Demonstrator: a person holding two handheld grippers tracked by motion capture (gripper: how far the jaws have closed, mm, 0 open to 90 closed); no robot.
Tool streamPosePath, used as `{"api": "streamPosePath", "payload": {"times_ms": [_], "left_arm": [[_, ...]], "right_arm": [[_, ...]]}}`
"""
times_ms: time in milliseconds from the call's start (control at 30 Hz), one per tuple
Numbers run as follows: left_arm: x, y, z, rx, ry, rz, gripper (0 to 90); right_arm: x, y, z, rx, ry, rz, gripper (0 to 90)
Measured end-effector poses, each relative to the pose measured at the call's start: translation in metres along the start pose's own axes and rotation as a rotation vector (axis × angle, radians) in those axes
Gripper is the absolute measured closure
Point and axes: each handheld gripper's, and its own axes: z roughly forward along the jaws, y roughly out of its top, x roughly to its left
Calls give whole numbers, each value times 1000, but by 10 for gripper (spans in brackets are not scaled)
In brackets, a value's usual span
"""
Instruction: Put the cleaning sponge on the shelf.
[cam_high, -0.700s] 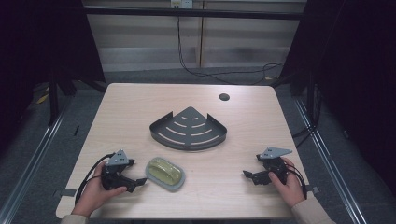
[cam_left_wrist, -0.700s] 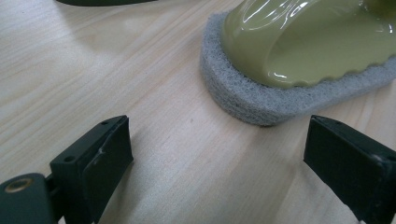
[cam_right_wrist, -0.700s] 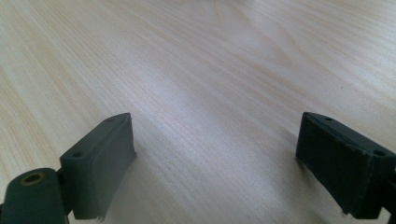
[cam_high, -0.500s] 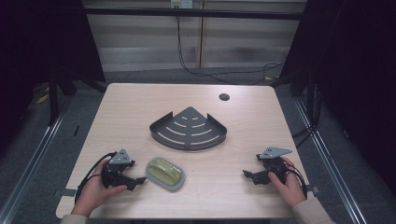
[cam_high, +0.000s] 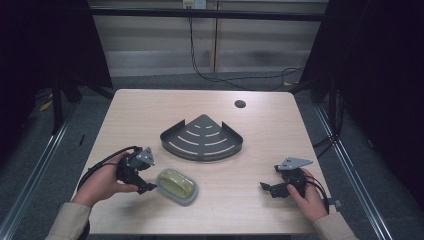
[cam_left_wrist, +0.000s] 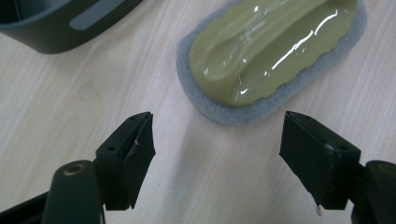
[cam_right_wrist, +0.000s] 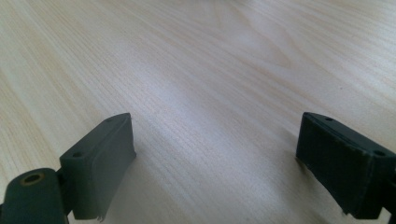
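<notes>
On the one wooden table (cam_high: 150, 115) there are two grippers, one at lower left (cam_high: 145, 175) and one at lower right (cam_high: 267, 189), one yellow-green sponge (cam_high: 176, 185), one dark corner rack (cam_high: 202, 138) and one round hole (cam_high: 240, 104) at upper right.

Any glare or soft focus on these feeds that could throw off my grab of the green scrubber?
Left gripper view: bright streaks of glare run along the glossy green scrubber; its grey pad edge is sharp, the open left gripper slightly soft. High view: evenly lit table, dark surroundings, scrubber small but clear. Right gripper view: wood grain crisp in the foreground, blurring farther off.
</notes>
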Motion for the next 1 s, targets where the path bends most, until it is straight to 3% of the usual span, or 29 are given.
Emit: {"api": "streamPosePath", "payload": {"times_ms": [167,400,733,800,900,1000], "left_arm": [[4,22,0,54,-11,48,263],[2,38,4,107,-36,104,282],[-9,62,16,155,-73,183,352],[-14,70,19,180,-88,223,368],[-17,75,22,179,-92,240,414],[-23,85,27,204,-123,287,451]], "right_arm": [[0,0,0,0,0,-1,108],[0,0,0,0,0,0,108],[0,0,0,0,0,0,108],[0,0,0,0,0,0,108],[0,0,0,0,0,0,108],[0,0,0,0,0,0,108]]}}
